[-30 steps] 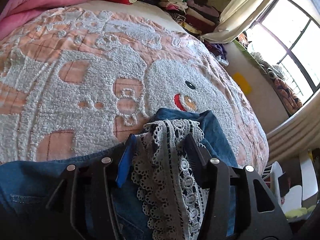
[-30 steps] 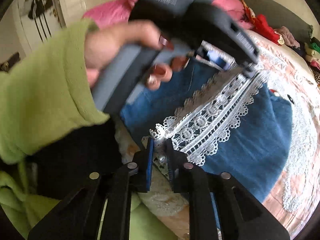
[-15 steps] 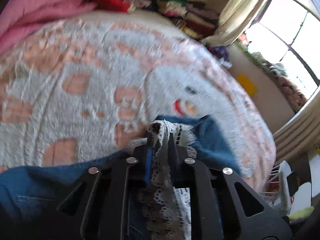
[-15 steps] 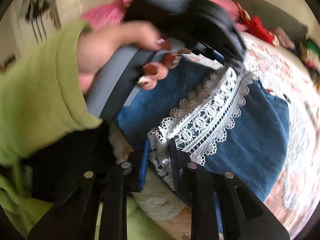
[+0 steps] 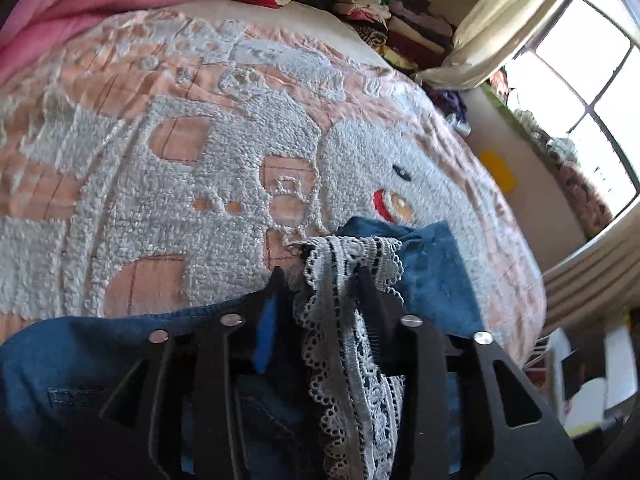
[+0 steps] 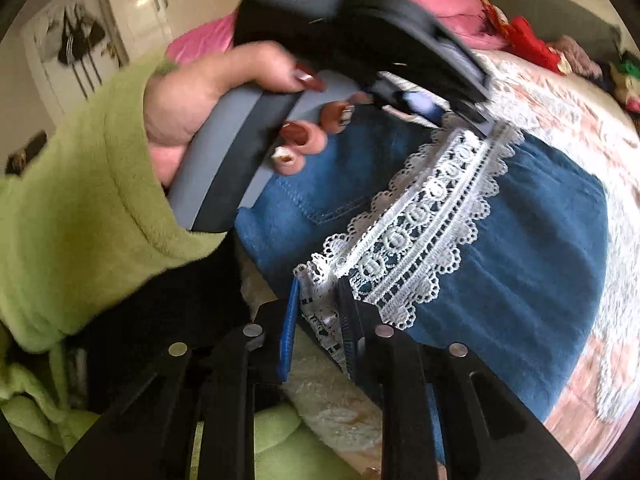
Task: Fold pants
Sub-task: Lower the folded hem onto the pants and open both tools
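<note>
Left tongs (image 5: 320, 280) are spread wide around one end of the lace trim (image 6: 420, 216), right tongs (image 6: 316, 292) pinch the other; the trim runs straight between them across the jeans (image 6: 540, 260) on the bedspread (image 5: 200, 152).

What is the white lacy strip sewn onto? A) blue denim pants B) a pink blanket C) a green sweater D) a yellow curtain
A: the white lace trim runs along the edge of the blue denim pants, which lie on the pink and white bedspread; each end of the lace sits between a gripper's fingers.
</note>
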Available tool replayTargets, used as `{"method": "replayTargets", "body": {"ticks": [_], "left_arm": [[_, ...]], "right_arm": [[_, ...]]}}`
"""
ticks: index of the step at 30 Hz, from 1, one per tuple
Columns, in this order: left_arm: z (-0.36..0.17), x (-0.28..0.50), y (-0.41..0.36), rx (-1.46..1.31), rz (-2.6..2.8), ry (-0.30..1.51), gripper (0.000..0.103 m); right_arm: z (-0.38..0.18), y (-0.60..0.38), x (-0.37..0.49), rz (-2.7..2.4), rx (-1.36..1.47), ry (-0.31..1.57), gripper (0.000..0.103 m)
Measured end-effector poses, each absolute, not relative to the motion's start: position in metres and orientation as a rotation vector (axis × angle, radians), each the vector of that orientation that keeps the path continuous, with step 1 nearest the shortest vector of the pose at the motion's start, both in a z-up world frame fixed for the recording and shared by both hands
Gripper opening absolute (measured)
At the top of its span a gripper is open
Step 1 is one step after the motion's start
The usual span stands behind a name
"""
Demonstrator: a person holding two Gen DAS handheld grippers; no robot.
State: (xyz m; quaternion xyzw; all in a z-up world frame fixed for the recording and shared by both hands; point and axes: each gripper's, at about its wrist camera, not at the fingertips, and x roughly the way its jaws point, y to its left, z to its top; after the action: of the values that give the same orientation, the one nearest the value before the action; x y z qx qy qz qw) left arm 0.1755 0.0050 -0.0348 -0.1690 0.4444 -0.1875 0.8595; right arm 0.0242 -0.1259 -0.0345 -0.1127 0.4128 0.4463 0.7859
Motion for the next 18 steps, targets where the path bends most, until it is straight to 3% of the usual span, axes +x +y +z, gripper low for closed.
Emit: {"method": "replayTargets", "body": {"ticks": [8,10,11,12,18], "left_arm": [[-0.037,0.16,0.043,-0.58,-0.415,0.94,0.037],[-0.043,0.156,0.043,-0.629,-0.451,0.965,0.037],[-0.045,0.153,0.041,-0.647,-0.464,0.978,0.037],[-0.045,0.15,0.039,-0.65,-0.472,0.985,0.037],[-0.051,0.137,0.027,-0.611,-0.437,1.038,0.046]], "right_arm": [[-0.003,-0.206,0.049,0.975,0.127,0.849,0.017],[0.002,-0.219,0.052,0.961,0.165,0.838,0.017],[0.003,-0.227,0.053,0.955,0.185,0.829,0.007],[0.005,-0.233,0.055,0.953,0.199,0.822,0.006],[0.005,-0.232,0.059,0.926,0.123,0.805,0.009]]}}
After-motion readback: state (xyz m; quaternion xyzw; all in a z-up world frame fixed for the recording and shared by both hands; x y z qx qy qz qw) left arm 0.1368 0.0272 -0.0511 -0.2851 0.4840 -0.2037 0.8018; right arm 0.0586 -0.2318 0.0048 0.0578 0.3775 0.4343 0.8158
